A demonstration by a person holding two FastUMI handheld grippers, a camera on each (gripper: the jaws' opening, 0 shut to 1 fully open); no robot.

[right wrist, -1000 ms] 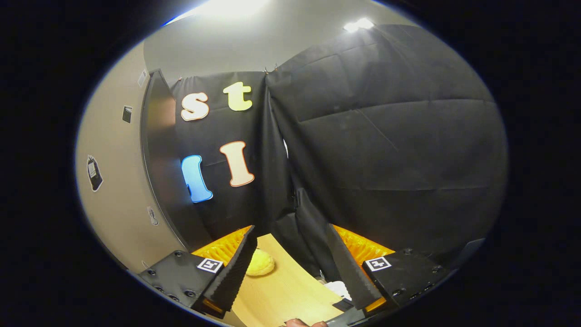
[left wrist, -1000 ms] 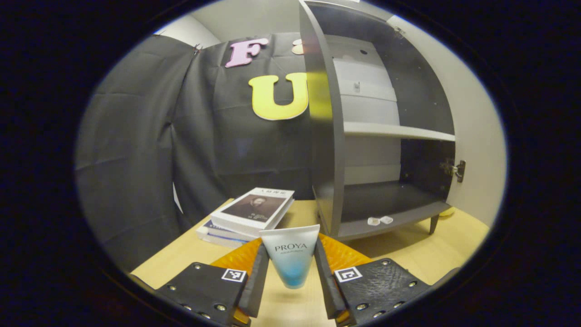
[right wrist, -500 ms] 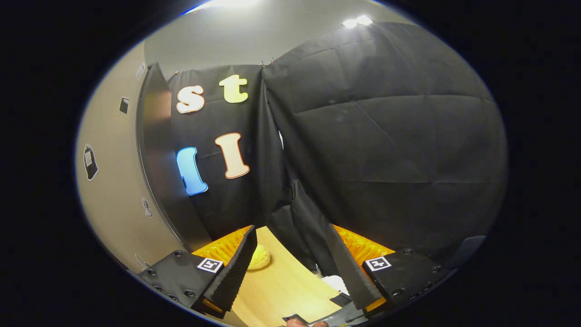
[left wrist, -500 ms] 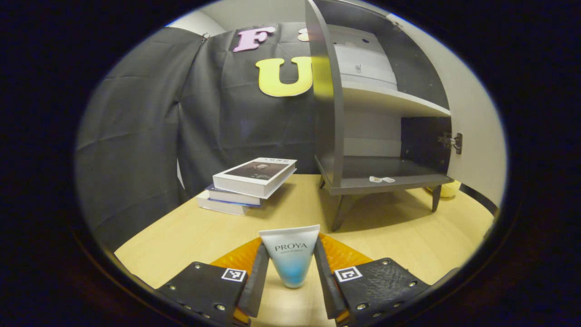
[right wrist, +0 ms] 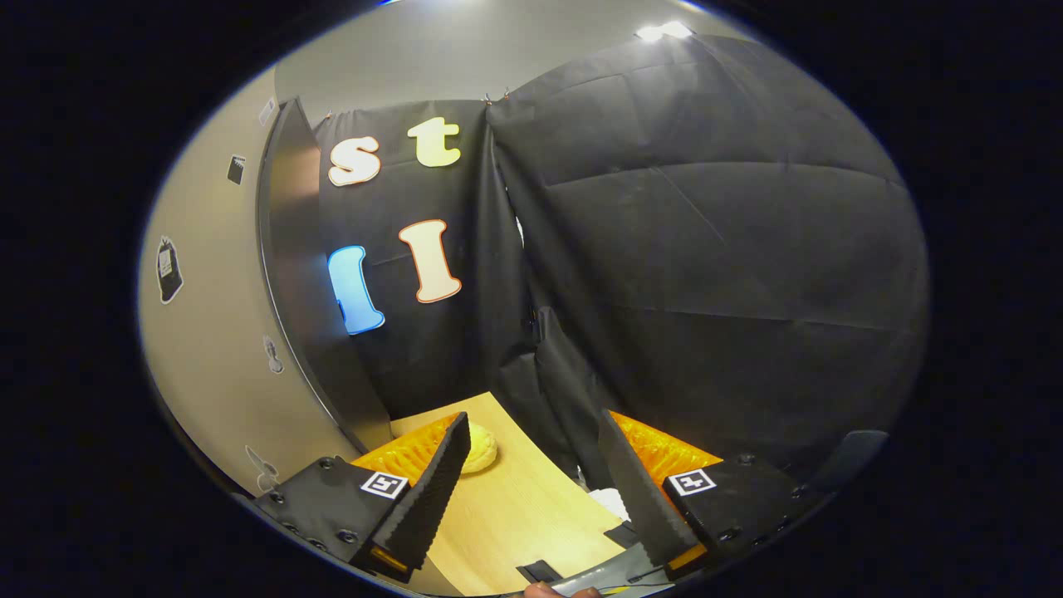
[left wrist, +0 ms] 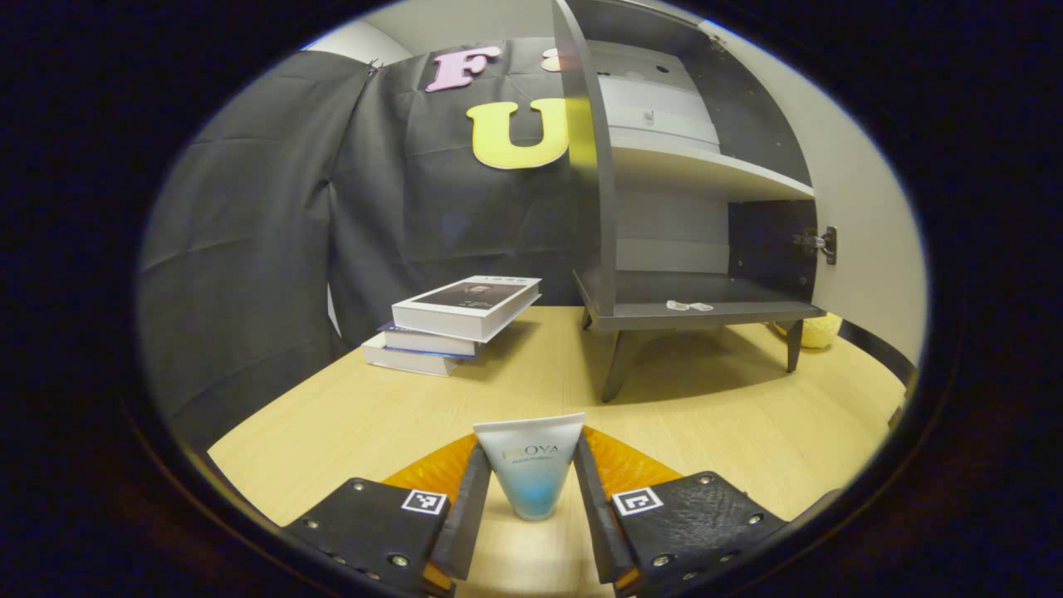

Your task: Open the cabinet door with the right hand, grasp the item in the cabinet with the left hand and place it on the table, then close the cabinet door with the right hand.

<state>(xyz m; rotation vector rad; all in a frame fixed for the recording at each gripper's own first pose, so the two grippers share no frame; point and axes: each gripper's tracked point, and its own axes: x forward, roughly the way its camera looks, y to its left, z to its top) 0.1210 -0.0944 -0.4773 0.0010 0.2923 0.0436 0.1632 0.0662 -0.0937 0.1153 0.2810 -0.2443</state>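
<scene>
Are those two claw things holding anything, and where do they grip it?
The left gripper pinches a tube by its sides. The right gripper is open, empty.

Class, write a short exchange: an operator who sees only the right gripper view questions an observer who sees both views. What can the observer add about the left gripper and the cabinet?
Operator: What is the left gripper doing?
Observer: It is shut on a tube, flat end up, above the table; I cannot tell whether they touch.
Operator: What is in the cabinet?
Observer: Two small white bits lie at the front of its bottom shelf, and a stack of books sits on the table beside it.
</scene>
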